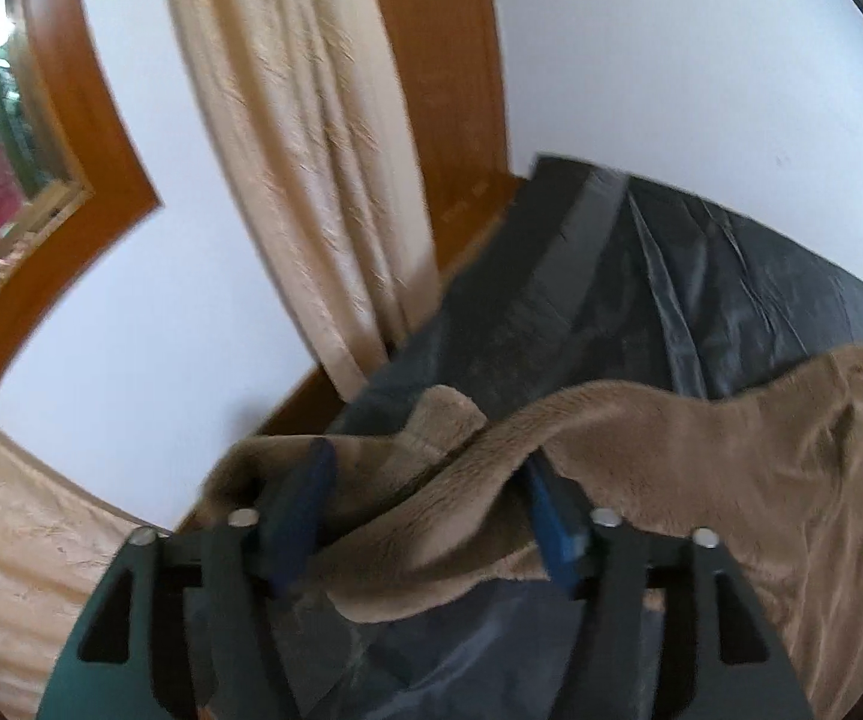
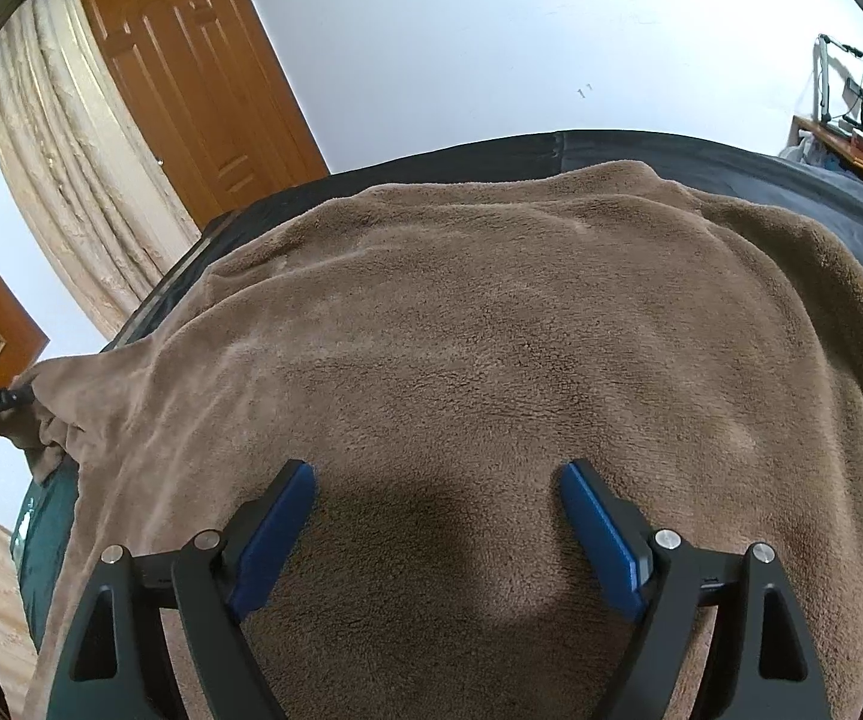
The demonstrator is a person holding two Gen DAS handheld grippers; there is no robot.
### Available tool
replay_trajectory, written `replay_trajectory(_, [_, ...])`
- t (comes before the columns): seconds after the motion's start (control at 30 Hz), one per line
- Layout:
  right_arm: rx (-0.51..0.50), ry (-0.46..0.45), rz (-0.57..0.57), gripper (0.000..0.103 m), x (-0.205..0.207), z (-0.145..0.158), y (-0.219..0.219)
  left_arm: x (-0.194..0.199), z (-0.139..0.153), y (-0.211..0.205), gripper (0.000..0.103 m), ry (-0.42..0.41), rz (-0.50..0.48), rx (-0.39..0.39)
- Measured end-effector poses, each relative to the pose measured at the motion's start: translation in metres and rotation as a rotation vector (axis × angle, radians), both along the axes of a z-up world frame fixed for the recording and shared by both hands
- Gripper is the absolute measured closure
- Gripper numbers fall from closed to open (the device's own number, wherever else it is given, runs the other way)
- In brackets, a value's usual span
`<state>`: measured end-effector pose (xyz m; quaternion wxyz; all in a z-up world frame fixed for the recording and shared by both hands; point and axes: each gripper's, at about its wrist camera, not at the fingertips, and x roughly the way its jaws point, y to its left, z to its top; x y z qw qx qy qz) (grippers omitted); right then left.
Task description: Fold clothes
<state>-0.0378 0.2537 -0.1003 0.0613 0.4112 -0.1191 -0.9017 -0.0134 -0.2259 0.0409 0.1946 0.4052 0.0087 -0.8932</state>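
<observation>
A bed [image 2: 791, 180] under a dark, creased cover carries a brown fleece garment [image 2: 491, 330] spread wide over its top.

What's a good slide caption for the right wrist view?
Open right gripper hovers over brown fleece garment spread on dark bed.

White walls [image 2: 491, 30] fill the upper frame; a panelled wooden door [image 2: 191, 72] and cream curtain [image 2: 65, 168] stand upper left — a cluttered shelf [image 2: 851, 144] (contents blurred) far right.
</observation>
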Motion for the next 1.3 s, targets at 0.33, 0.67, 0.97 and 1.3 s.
replay_trajectory(0.33, [-0.002, -0.001, 0.0, 0.016, 0.0, 0.0, 0.001, -0.007, 0.024, 0.078, 0.022, 0.133, -0.129, -0.052])
replay_trajectory(0.67, [-0.009, 0.0, 0.001, 0.016, -0.001, -0.001, 0.002, -0.083, -0.044, 0.197, 0.022, -0.113, -0.469, 0.104])
replay_trajectory(0.97, [0.004, -0.003, 0.003, 0.016, 0.0, -0.002, 0.0, -0.158, -0.074, 0.215, 0.022, -0.223, -0.375, 0.126])
replay_trajectory(1.3, [0.02, -0.007, 0.01, 0.015, 0.001, -0.001, 0.0, -0.191, -0.09, 0.198, 0.018, -0.182, -0.29, 0.169])
